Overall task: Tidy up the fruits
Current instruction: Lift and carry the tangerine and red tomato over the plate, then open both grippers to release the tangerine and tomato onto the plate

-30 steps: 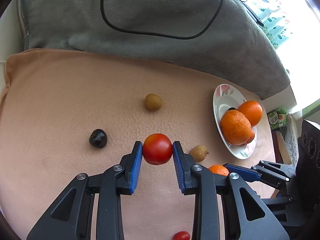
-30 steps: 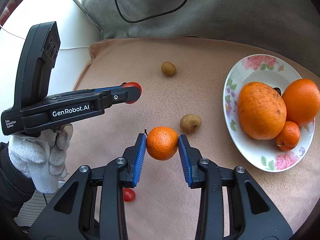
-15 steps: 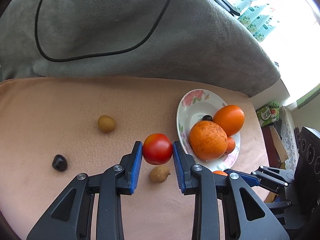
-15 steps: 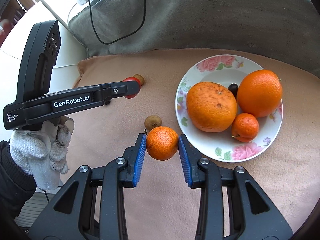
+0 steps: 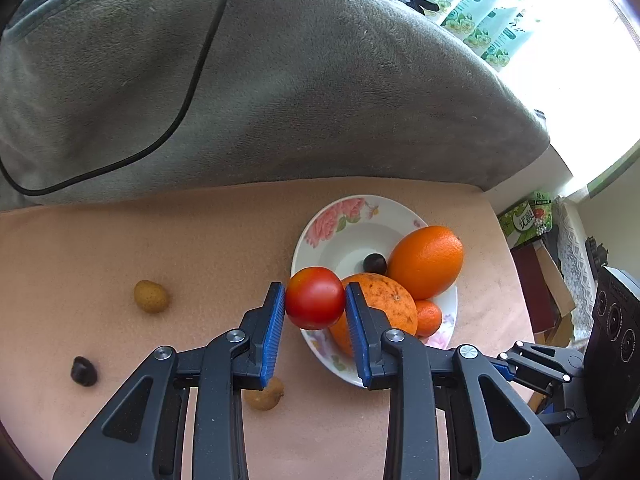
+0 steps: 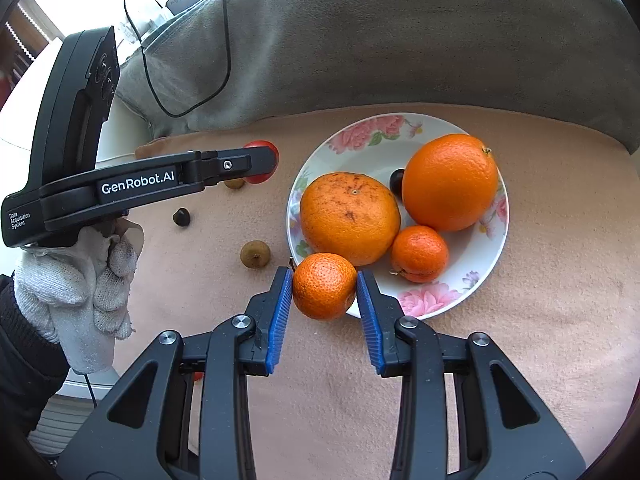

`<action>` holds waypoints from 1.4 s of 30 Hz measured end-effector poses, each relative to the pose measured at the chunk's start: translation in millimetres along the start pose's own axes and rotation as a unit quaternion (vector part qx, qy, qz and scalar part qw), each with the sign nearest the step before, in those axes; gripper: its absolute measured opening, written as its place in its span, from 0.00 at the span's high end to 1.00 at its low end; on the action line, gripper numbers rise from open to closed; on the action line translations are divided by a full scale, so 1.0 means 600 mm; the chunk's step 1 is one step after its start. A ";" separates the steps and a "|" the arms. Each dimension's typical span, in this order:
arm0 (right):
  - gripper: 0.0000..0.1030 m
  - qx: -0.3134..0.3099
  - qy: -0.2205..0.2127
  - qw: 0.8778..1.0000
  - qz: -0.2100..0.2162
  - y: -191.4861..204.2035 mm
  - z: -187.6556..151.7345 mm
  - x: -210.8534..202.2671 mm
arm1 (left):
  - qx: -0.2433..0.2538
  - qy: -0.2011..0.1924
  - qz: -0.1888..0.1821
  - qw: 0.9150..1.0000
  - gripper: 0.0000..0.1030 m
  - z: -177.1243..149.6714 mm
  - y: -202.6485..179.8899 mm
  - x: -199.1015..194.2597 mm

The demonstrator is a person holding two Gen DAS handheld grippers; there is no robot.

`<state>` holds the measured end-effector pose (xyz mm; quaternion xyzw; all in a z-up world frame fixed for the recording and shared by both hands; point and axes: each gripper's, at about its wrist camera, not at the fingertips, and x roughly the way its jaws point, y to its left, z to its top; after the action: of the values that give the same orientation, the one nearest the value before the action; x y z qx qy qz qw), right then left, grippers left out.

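Observation:
My left gripper [image 5: 315,300] is shut on a red tomato [image 5: 315,298], held in the air over the near left rim of the flowered plate [image 5: 340,224]. A small mandarin [image 6: 324,286] sits clamped in my right gripper [image 6: 324,288], just over the plate's [image 6: 440,304] near rim. On the plate lie a large rough orange [image 6: 350,218], a smooth orange [image 6: 450,182], a small mandarin [image 6: 419,254] and a dark plum [image 6: 397,181]. In the right wrist view the left gripper [image 6: 264,162] comes in from the left with the tomato [image 6: 262,148] at its tip.
Loose on the peach cloth [image 5: 120,248] lie two brownish fruits [image 5: 150,296] [image 5: 265,396] and a dark one [image 5: 84,371]. A grey cushion [image 5: 280,92] with a black cable [image 5: 192,76] rises behind. A gloved hand [image 6: 80,280] holds the left gripper. Boxes stand off the right edge.
Both grippers have carried their fruit to the right, toward the plate; the plate now lies right under their tips. The loose fruits have slid left in view. Grips are unchanged.

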<state>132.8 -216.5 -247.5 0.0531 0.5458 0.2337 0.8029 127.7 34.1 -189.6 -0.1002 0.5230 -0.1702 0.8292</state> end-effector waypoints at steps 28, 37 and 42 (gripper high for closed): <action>0.66 0.022 0.001 1.000 -0.007 -0.041 0.000 -0.010 | 0.042 0.010 -0.007 0.999 0.72 0.047 -0.061 0.038; 0.65 0.021 0.001 1.000 -0.012 -0.037 0.002 -0.006 | 0.045 0.009 -0.009 0.999 0.72 0.050 -0.064 0.039; 0.62 0.019 -0.001 1.000 -0.012 -0.036 0.003 -0.007 | 0.046 0.008 -0.009 0.999 0.71 0.052 -0.065 0.038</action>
<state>139.9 -236.9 -250.7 0.0621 0.5504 0.2130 0.8049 158.0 -10.8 -181.7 -0.0651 0.5203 -0.2025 0.8271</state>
